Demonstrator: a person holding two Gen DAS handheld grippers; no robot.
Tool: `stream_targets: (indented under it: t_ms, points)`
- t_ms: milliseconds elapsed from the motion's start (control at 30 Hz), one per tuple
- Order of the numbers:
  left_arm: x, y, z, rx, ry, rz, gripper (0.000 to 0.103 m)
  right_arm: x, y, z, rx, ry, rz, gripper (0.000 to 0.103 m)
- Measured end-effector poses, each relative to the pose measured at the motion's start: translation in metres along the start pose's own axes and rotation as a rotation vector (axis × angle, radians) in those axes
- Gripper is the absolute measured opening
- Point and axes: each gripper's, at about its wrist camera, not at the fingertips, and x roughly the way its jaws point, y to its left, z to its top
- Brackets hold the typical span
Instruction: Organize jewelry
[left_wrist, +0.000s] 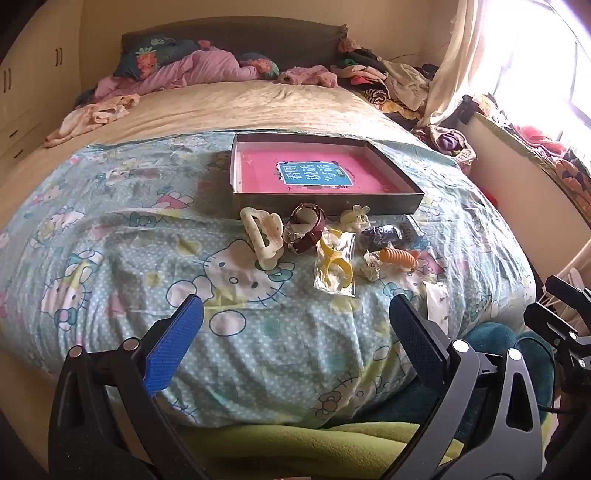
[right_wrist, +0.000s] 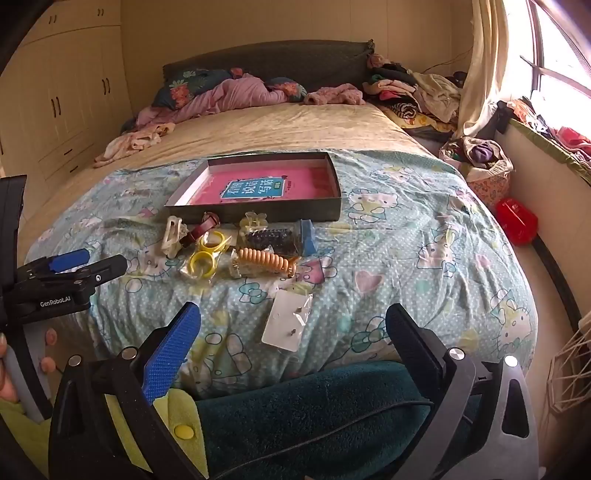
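I hold both grippers, left (left_wrist: 295, 325) and right (right_wrist: 293, 332), tilted down, jaws wide, jewelry pile (left_wrist: 332, 240) well ahead.

Item count on the bed

We count one box (left_wrist: 325, 205), one cream clip (left_wrist: 260, 236), one watch (left_wrist: 306, 227), two yellow rings (right_wrist: 207, 254) in a clear bag, one orange coil tie (right_wrist: 266, 261), one earring card (right_wrist: 286, 325) and one small yellow clip (right_wrist: 253, 220).
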Motion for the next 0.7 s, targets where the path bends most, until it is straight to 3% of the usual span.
stream_targets:
  t_ms: [700]
  points:
    - [-0.0061,0.0004,-0.0003,-0.005,-0.014,-0.010,0.094,0.0003,0.0089,0.0011,-0.006,0.001,0.006,0.099]
